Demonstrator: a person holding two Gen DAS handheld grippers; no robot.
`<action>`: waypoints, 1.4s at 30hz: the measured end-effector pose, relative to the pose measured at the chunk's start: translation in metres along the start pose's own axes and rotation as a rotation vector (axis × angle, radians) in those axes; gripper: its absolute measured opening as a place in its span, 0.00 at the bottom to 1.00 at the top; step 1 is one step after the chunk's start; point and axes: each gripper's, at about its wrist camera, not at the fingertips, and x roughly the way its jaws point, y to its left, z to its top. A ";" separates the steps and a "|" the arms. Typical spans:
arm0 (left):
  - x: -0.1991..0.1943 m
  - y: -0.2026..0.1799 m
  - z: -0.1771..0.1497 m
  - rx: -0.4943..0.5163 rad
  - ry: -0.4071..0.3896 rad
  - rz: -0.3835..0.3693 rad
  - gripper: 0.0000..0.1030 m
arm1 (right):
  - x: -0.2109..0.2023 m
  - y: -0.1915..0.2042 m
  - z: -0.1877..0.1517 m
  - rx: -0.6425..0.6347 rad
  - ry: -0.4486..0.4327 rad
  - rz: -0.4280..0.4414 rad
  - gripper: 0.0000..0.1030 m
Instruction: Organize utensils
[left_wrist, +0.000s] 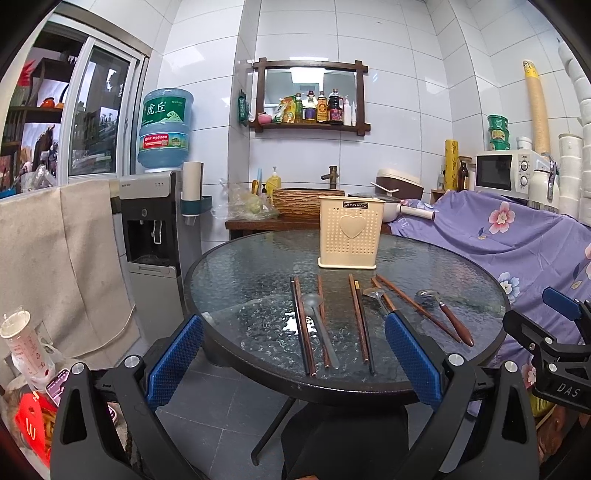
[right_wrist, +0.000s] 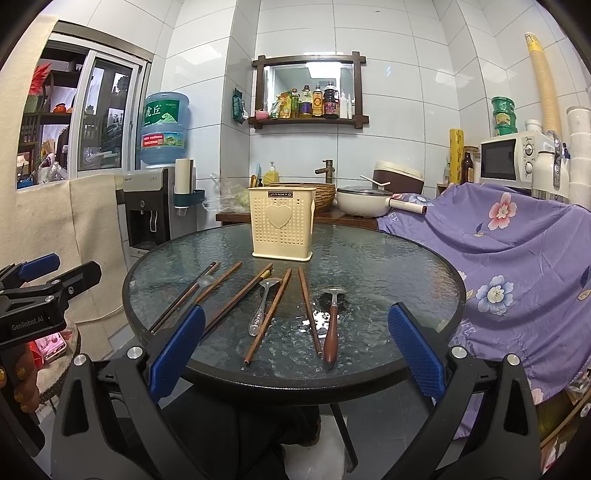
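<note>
While held low before the table (left_wrist: 480, 354), both claws (left_wrist: 293, 354) (right_wrist: 295, 350) agape, empty.

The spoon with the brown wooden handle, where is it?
The wooden-handled spoon lies flat on the glass table, rightmost of the utensils, beside a brown chopstick, nearer than the cream holder. In the left wrist view, it is far right.

Holder (left_wrist: 347, 232) stands at the far side of the worktop (left_wrist: 236, 280); chopsticks (left_wrist: 303, 325) and spoons (left_wrist: 320, 328) lie in a row before it, handles toward the near edge. Dispenser (left_wrist: 151, 229) stands left.
</note>
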 end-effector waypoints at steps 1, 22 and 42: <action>0.000 0.000 0.000 0.000 0.000 0.000 0.94 | 0.000 0.000 0.000 -0.001 0.000 0.000 0.95; 0.000 -0.001 0.000 -0.001 0.001 0.000 0.94 | -0.001 0.000 0.001 0.002 0.001 0.003 0.95; -0.001 -0.003 0.000 0.001 -0.001 -0.003 0.94 | 0.001 0.004 0.001 -0.004 -0.001 0.006 0.95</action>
